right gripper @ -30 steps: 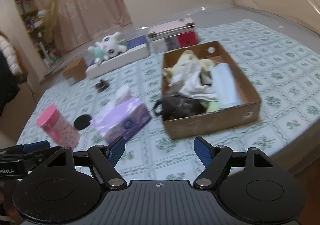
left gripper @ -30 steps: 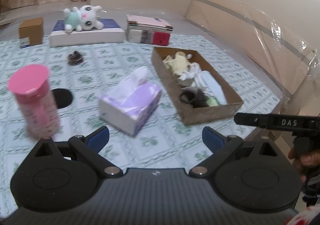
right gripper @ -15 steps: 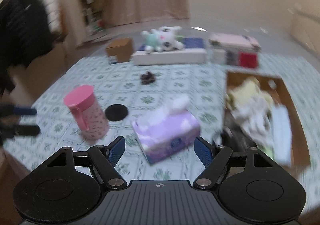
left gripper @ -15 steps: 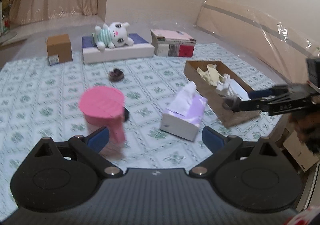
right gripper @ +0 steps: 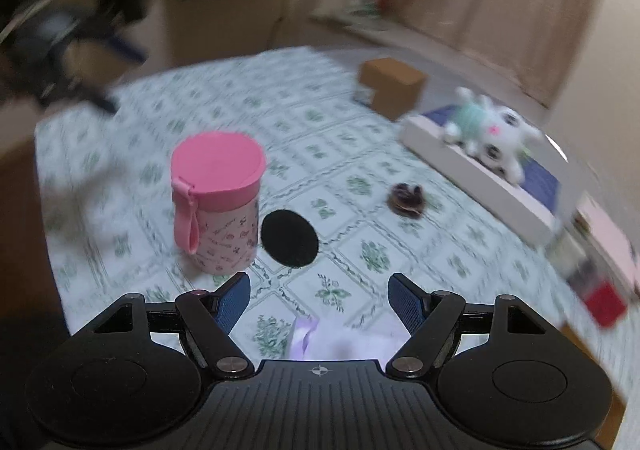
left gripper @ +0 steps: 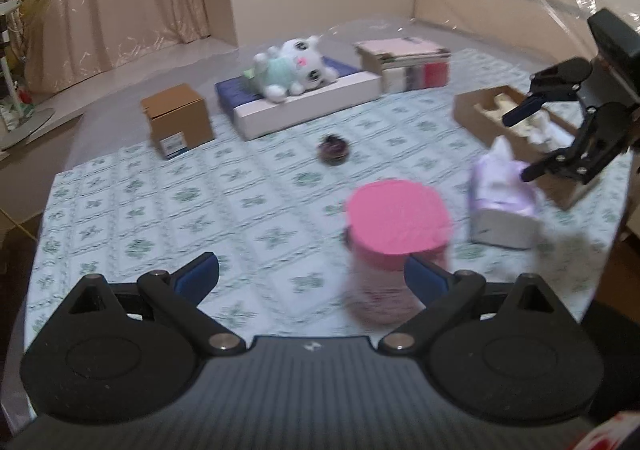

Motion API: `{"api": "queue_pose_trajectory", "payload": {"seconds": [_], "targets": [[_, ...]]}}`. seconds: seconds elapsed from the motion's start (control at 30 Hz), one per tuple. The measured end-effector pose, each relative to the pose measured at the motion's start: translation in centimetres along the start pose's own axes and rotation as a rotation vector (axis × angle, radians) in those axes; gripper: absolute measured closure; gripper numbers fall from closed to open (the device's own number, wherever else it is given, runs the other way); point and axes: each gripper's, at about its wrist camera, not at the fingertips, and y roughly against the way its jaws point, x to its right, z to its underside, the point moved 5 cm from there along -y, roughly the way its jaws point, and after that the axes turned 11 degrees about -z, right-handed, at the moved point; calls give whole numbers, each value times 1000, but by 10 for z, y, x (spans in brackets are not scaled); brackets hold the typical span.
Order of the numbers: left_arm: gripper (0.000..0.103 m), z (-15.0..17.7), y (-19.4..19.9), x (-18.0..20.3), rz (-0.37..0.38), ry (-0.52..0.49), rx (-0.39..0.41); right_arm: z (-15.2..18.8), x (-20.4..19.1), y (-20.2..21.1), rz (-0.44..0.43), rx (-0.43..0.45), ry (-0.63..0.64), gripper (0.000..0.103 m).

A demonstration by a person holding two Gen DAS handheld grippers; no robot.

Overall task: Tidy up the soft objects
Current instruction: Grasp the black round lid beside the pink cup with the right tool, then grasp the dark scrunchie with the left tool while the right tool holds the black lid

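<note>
My left gripper (left gripper: pixel 312 278) is open and holds nothing; a pink lidded cup (left gripper: pixel 396 217) stands just beyond its right finger. A purple tissue box (left gripper: pixel 502 201) lies to the right, in front of a cardboard tray (left gripper: pixel 468 109) filled with soft items. My right gripper (left gripper: pixel 526 141) hangs open above the tissue box. In the right wrist view the right gripper (right gripper: pixel 319 290) is empty, with the tissue box (right gripper: pixel 340 342) directly under it. A white plush toy (left gripper: pixel 292 67) lies on a flat box, and a dark scrunchie (left gripper: pixel 333 147) sits mid-table.
A black round disc (right gripper: pixel 289 238) lies beside the pink cup (right gripper: pixel 218 201). A small brown carton (left gripper: pixel 178 119) and a stack of boxes (left gripper: pixel 404 61) stand at the back. The patterned cloth ends at the table edge, close on the left.
Both grippers swept sideways. In the left view the cup and tissue box slid right. The right gripper rolled and came over the tissue box, now facing the cup instead of the tray.
</note>
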Motion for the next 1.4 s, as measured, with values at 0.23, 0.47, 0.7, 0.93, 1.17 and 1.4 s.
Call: {"api": "queue_pose_trajectory", "payload": {"seconds": [0.23, 0.47, 0.7, 0.93, 1.17, 1.4], "targets": [[5, 1, -56, -38, 15, -57, -9, -9, 27, -74, -104, -127, 185, 27], [5, 7, -117, -48, 68, -185, -57, -11, 51, -145, -216, -210, 293, 27], [5, 13, -161, -42, 143, -279, -72, -6, 55, -197, -329, -279, 377, 27], [5, 13, -187, -44, 160, -283, -80, -14, 58, -219, -406, -268, 397, 27], [5, 15, -200, -44, 154, -301, -96, -25, 61, -229, -462, -286, 380, 34], [5, 5, -210, -44, 152, -322, -99, -29, 72, -221, -428, -262, 284, 41]]}}
